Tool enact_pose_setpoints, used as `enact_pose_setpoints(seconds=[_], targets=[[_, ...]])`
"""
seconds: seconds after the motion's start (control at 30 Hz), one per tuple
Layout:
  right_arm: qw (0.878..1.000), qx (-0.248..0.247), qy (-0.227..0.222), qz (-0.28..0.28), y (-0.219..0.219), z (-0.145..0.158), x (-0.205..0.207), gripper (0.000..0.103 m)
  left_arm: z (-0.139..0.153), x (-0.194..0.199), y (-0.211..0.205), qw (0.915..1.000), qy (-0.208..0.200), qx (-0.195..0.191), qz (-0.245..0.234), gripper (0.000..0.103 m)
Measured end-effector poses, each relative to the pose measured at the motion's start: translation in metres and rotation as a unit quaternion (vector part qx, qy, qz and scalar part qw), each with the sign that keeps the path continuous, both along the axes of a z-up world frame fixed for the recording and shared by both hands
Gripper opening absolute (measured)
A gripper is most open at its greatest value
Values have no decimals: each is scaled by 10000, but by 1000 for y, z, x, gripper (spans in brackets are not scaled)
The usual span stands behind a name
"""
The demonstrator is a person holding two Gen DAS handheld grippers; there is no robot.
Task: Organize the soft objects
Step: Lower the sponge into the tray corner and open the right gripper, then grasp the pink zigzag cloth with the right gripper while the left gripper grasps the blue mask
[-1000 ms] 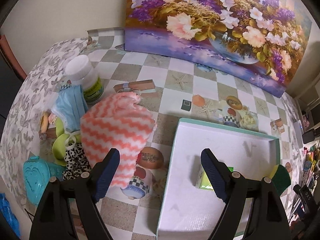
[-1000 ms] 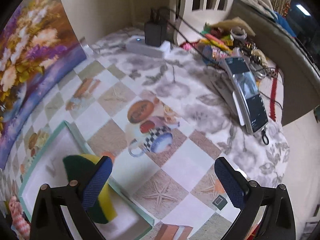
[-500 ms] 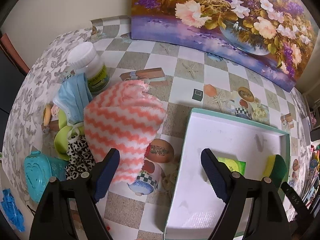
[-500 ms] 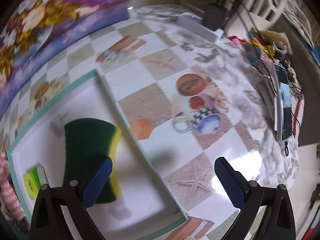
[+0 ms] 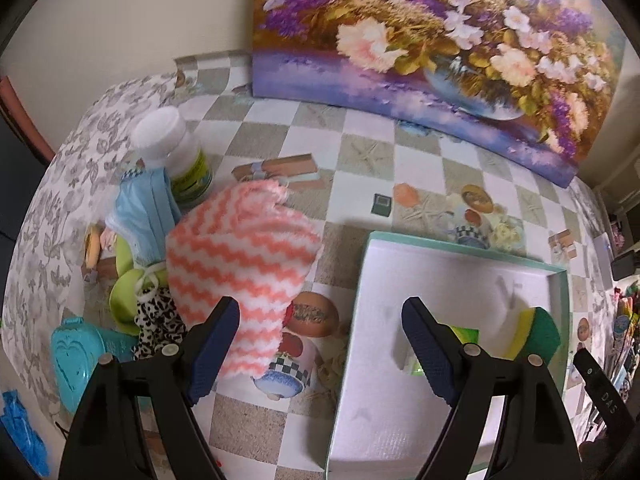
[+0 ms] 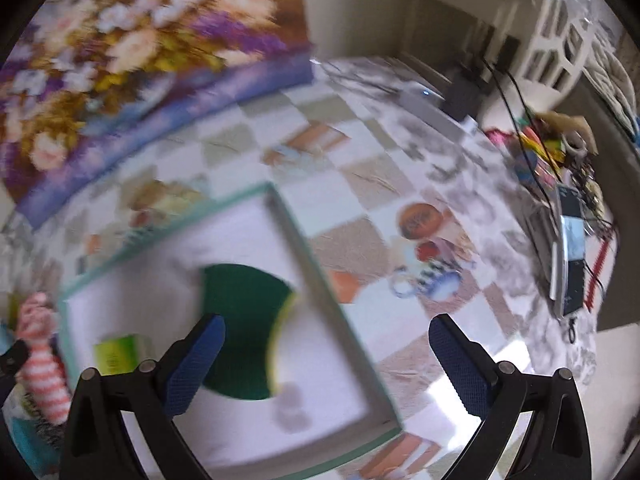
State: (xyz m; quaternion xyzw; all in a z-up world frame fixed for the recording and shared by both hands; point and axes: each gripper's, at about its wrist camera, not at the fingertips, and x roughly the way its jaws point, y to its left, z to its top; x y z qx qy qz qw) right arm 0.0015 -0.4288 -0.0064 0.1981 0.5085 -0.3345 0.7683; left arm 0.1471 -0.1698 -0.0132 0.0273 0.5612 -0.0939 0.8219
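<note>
A white tray with a teal rim lies on the checkered table. Inside it are a green-and-yellow sponge at the right wall and a small green packet. A pink-and-white zigzag cloth is heaped left of the tray. My left gripper is open and empty, between the cloth and the tray. In the blurred right wrist view, my right gripper is open and empty above the tray, with the sponge by its left finger and the cloth at far left.
Left of the cloth are a blue face mask, a white-capped bottle, a leopard-print fabric, green items and a teal heart box. A flower painting leans at the back. A phone, cables and clutter sit at the right.
The right gripper swung left, bringing the tray and sponge under its fingers. The left gripper shifted slightly; the cloth has not moved.
</note>
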Motion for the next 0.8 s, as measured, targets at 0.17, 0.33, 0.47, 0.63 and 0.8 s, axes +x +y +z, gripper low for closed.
enact_pose_setpoints(seconds=[0.17,0.33,0.47,0.63,0.8], targets=[[9970,258,-228,696,42,3,25,103,10,1,12,9999,-78,-140,23,84],[9877,495,-374,1436,91,2,50,103,21,8,47,9987,-221,-343,291,92],[9798,664,-466,1830,121,-1,63,103,27,13,80,9967,-237,-631,452,95],[9696,726,-585,2261,154,3,79,103,33,25,114,9950,-269,-778,558,97],[9596,894,-907,2509,173,10,90,103,41,44,148,9948,-381,-859,405,102]])
